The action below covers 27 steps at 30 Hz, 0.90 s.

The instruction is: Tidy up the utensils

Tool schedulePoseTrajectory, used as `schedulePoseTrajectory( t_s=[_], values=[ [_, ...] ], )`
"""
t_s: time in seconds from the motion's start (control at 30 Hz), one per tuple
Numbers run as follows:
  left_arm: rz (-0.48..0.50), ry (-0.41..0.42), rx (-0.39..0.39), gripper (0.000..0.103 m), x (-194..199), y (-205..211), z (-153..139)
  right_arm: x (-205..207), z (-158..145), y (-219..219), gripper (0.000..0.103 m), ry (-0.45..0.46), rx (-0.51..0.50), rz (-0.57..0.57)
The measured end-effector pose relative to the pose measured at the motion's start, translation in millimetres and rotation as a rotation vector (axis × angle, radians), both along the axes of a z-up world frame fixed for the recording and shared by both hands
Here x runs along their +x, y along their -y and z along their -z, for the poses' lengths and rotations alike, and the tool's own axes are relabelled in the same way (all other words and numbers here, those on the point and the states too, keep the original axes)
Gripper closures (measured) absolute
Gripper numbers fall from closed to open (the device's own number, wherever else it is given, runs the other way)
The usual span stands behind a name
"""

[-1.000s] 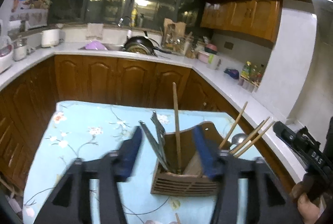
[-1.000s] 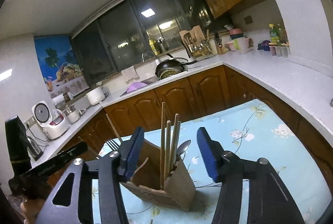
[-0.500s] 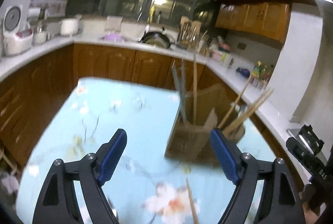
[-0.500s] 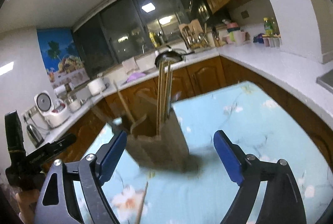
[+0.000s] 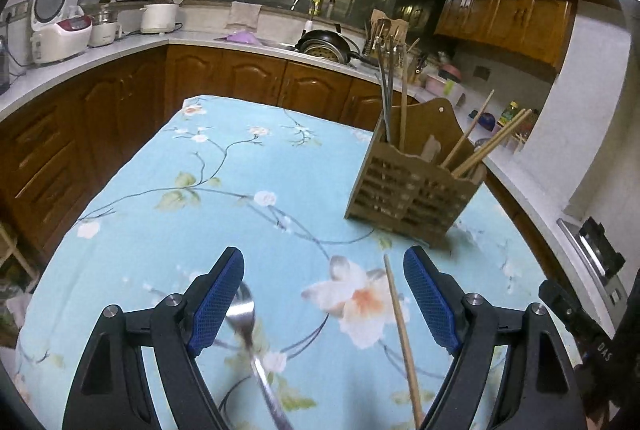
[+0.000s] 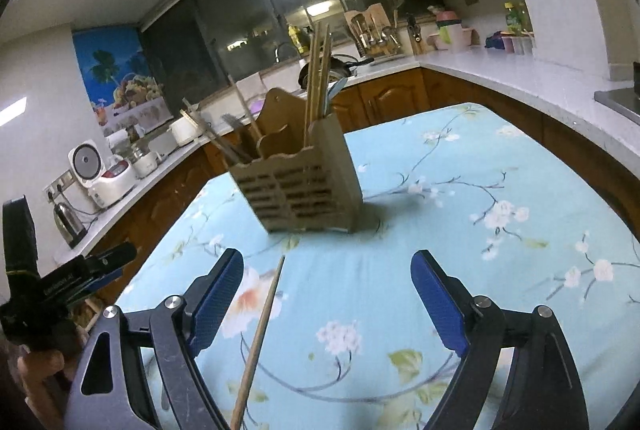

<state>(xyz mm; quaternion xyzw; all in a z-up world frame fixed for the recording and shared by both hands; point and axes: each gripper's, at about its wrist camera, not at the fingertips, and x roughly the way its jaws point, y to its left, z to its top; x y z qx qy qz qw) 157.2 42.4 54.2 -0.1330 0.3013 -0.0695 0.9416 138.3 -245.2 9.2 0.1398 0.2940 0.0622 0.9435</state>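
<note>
A slatted wooden utensil holder (image 5: 414, 186) stands on the blue floral tablecloth (image 5: 200, 198), with chopsticks (image 5: 488, 146) and metal utensils (image 5: 386, 90) upright in it. It also shows in the right wrist view (image 6: 300, 184). A metal spoon (image 5: 248, 326) and a loose wooden chopstick (image 5: 400, 326) lie on the cloth between the fingers of my open, empty left gripper (image 5: 324, 302). The same chopstick (image 6: 260, 334) lies by the left finger of my open, empty right gripper (image 6: 326, 302). The left gripper (image 6: 72, 282) also appears at the left edge of the right wrist view.
Wooden kitchen cabinets and a white counter (image 5: 120, 42) wrap around the table on three sides. A rice cooker (image 5: 56, 26), a black pan (image 5: 324, 44) and bottles (image 5: 512, 110) sit on the counter. The table edge drops off at the left (image 5: 52, 258).
Both grippers have opened, let go of the holder and pulled back toward the near table edge. The holder now stands free on the cloth; the spoon and loose chopstick have come into view.
</note>
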Motion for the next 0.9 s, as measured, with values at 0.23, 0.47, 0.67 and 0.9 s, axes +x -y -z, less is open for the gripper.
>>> schedulePoseTrajectory(
  t_s=[0.23,0.47,0.67,0.9],
  values=[
    [0.0,0.072,0.032,0.018,-44.1,-4.1,2.8,-43.1,-13.5,-13.7,0.002,0.11,-0.095,-0.025],
    [-0.078,0.221,0.097,0.001,-102.2,-4.7,11.8,-103.8,-27.8,-37.7,0.0,0.348,-0.254,-0.058],
    [-0.076,0.213,0.146,0.001,-133.5,2.6,31.9,-120.8,-7.6,-47.2,0.0,0.325,-0.268,-0.074],
    [-0.065,0.21,0.19,0.001,-154.9,8.2,39.6,-135.2,0.0,-37.3,0.0,0.315,-0.276,-0.028]
  ],
)
